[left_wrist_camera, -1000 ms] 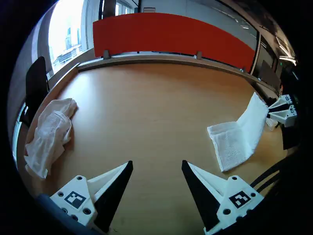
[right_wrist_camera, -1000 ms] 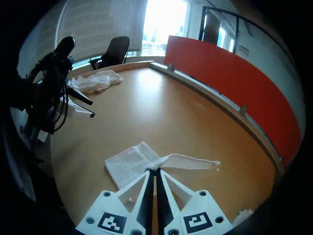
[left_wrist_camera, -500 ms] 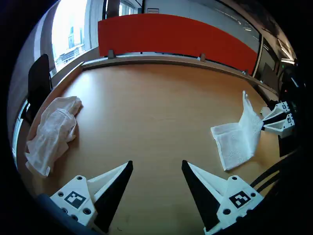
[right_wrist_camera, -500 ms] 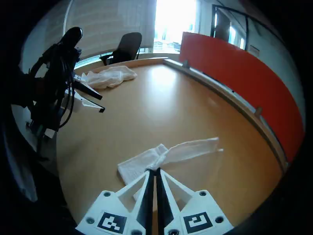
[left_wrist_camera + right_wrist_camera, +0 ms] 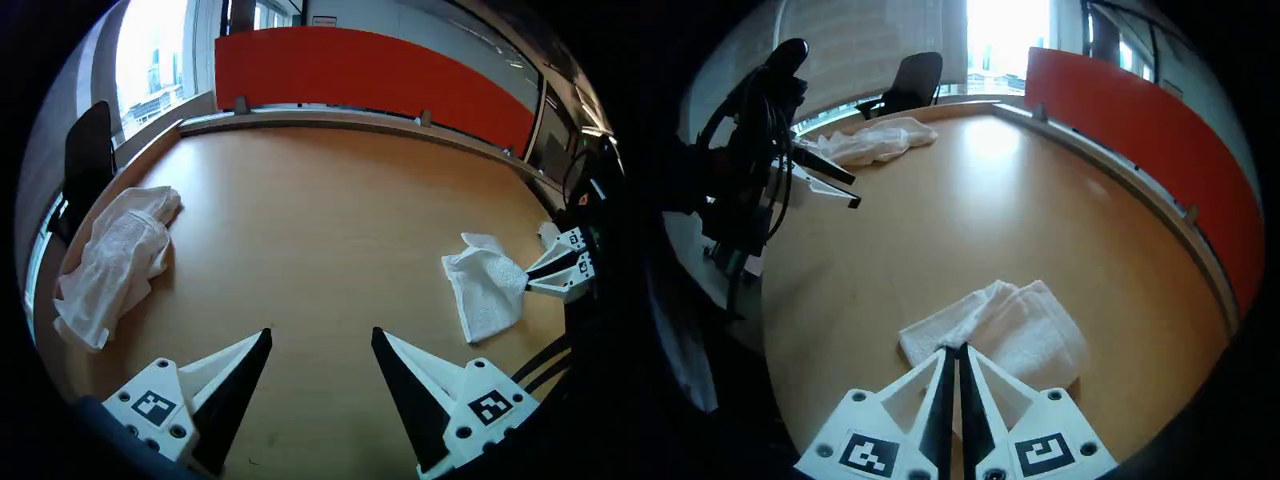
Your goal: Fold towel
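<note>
A small white towel (image 5: 1002, 328) lies partly folded on the wooden table (image 5: 960, 216), its top layer bunched over the lower one. My right gripper (image 5: 958, 349) is shut on the towel's near edge. In the left gripper view the same towel (image 5: 488, 284) sits at the far right, with the right gripper (image 5: 528, 276) pinching its right side. My left gripper (image 5: 320, 336) hangs open over bare table with nothing between its fingers; the right gripper view shows it at the left (image 5: 850, 192), held by a dark-sleeved person.
A crumpled heap of white towels (image 5: 116, 260) lies at the table's left edge, also seen far off (image 5: 868, 144). A red divider panel (image 5: 368, 72) runs along the table's back edge. A black office chair (image 5: 908, 80) stands beyond the table by the windows.
My right gripper has carried the raised towel flap over and down, so it now lies bunched on the lower layer instead of standing up. The left gripper has stayed open and nearly still.
</note>
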`<state>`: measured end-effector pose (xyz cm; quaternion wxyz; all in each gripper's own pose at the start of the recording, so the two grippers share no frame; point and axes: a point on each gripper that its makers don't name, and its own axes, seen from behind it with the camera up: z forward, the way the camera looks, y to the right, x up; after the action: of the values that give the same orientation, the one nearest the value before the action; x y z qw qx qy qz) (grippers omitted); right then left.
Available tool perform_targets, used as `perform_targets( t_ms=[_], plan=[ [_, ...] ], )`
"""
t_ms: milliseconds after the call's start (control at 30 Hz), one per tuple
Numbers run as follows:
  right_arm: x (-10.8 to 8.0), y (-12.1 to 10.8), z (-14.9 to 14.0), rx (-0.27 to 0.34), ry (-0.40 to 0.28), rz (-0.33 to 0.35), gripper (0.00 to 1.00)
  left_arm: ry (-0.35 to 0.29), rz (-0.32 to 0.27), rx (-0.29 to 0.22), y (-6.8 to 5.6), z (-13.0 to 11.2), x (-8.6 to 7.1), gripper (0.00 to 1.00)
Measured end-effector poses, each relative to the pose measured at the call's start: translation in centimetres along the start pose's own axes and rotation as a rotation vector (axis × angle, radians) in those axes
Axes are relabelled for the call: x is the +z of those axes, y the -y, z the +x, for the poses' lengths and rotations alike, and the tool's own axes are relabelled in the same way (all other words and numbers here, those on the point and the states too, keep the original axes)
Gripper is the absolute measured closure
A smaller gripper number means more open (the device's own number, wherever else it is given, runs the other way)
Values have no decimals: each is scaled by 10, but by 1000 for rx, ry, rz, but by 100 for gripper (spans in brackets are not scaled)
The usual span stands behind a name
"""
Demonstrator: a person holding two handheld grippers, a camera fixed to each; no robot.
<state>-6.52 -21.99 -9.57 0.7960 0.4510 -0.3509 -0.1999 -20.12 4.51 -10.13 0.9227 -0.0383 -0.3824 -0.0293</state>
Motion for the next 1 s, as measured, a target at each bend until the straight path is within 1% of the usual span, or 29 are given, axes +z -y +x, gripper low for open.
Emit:
perform_targets(
  t_ms=[167, 233, 300, 433, 500, 567, 767, 1000],
  plan=[
    [0, 1, -2, -7, 11, 5, 94, 0, 0, 0, 1, 1, 2, 7],
    [0, 2, -4, -5, 19, 6, 88, -2, -1, 1, 1, 2, 2, 7],
    [1, 3, -5, -1, 25, 6, 77, -3, -2, 2, 0, 3, 2, 8],
    [2, 1, -5, 12, 24, -2, 52, -4, -2, 4, 0, 4, 2, 8],
    [2, 0, -5, 16, 22, -8, 42, -4, -2, 3, 0, 4, 2, 8],
    [2, -2, -4, 19, 21, -13, 38, -5, -2, 2, 1, 4, 2, 8],
    [-1, -4, -2, 16, 20, -16, 34, -6, -1, -1, 1, 4, 1, 8],
    [-7, -9, 2, 3, 15, -23, 33, -9, 0, -5, 0, 5, 0, 8]
  ],
)
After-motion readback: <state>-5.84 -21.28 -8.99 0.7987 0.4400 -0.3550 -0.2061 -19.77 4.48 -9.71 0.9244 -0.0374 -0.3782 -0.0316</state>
